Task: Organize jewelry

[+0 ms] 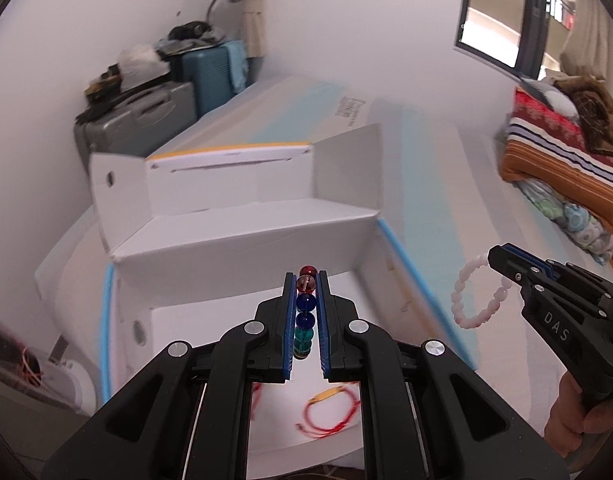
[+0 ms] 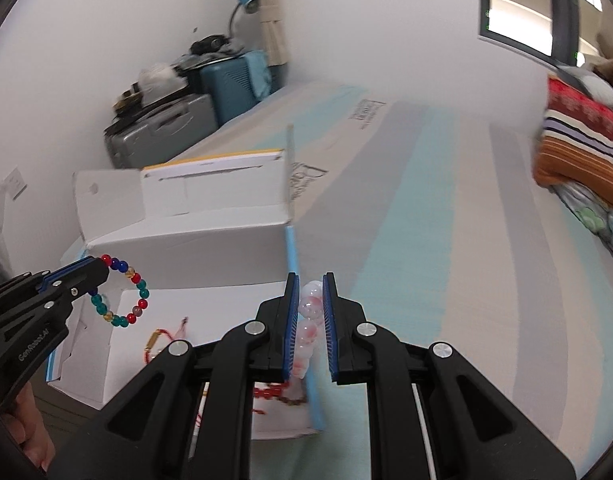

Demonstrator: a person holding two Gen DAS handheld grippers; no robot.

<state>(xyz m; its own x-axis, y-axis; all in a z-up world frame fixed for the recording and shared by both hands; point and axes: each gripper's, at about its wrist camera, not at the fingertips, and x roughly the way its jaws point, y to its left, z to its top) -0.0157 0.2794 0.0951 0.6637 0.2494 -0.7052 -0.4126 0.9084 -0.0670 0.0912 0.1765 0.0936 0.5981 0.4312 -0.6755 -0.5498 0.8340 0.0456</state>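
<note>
My left gripper [image 1: 305, 280] is shut on a bracelet of red, blue and green beads [image 1: 305, 312], held edge-on above an open white cardboard box [image 1: 242, 232]. The right wrist view shows that same multicoloured bracelet [image 2: 120, 292] hanging as a ring from the left gripper [image 2: 100, 270]. My right gripper [image 2: 309, 280] is shut on a pale pink-and-white bead bracelet [image 2: 309, 320], over the box's right edge. In the left wrist view the pink bracelet [image 1: 472, 292] dangles from the right gripper [image 1: 496, 258]. A red cord bracelet with a gold clasp [image 1: 330, 408] lies on the box floor.
The box rests on a bed with a pale blue-striped cover [image 2: 426, 240]. A stack of folded blankets [image 1: 562, 160] sits at the right. Suitcases [image 1: 146, 120] stand against the far wall. More red beads [image 2: 266, 393] lie in the box. A person's hand [image 1: 574, 420] grips the right handle.
</note>
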